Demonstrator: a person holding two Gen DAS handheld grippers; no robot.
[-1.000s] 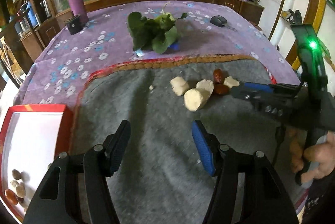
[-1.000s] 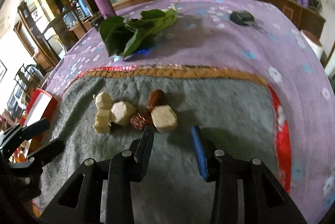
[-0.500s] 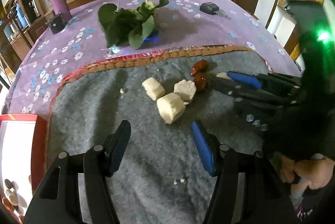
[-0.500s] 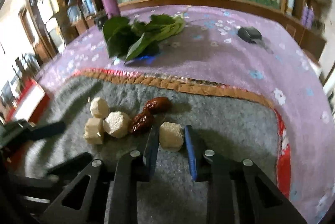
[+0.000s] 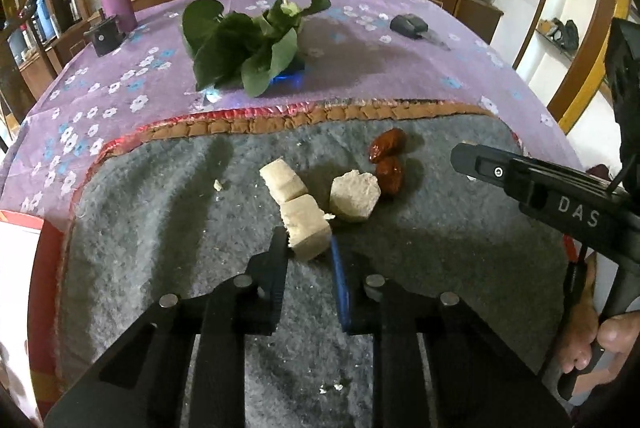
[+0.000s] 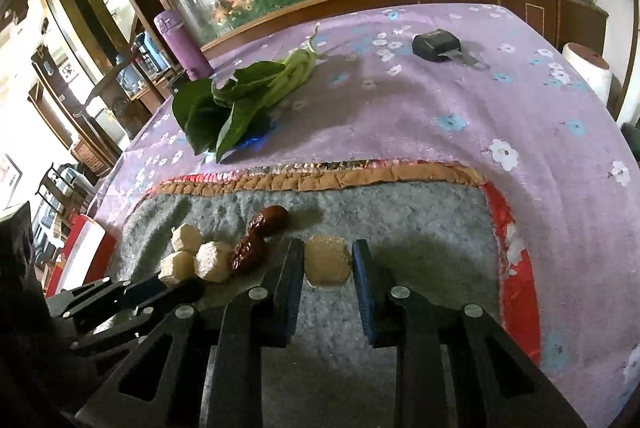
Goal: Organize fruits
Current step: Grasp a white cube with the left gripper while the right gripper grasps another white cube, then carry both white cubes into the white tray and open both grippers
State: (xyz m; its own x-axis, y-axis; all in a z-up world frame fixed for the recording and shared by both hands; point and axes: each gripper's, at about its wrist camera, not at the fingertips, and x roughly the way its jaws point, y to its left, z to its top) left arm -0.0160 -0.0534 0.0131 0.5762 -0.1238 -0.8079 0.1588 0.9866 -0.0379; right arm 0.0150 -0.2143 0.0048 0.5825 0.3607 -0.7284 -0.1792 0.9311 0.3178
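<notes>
Grey felt mat [image 5: 168, 236] over flowered purple cloth [image 6: 500, 100], set before a long planter of flowers. Left gripper [image 5: 308, 248] closed on the nearest pale chunk [image 5: 306, 230]; right gripper [image 6: 327, 264] closed on another pale chunk [image 6: 328, 264], near two dates [image 6: 260, 238] mid-mat. Probably light, crumbly pieces, judging by scattered crumbs; best pinched gently across flat sides.

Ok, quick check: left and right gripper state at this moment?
Left gripper: shut on the nearest pale chunk, on the grey mat.
Right gripper: shut on the separate pale chunk, also on the mat.
</notes>
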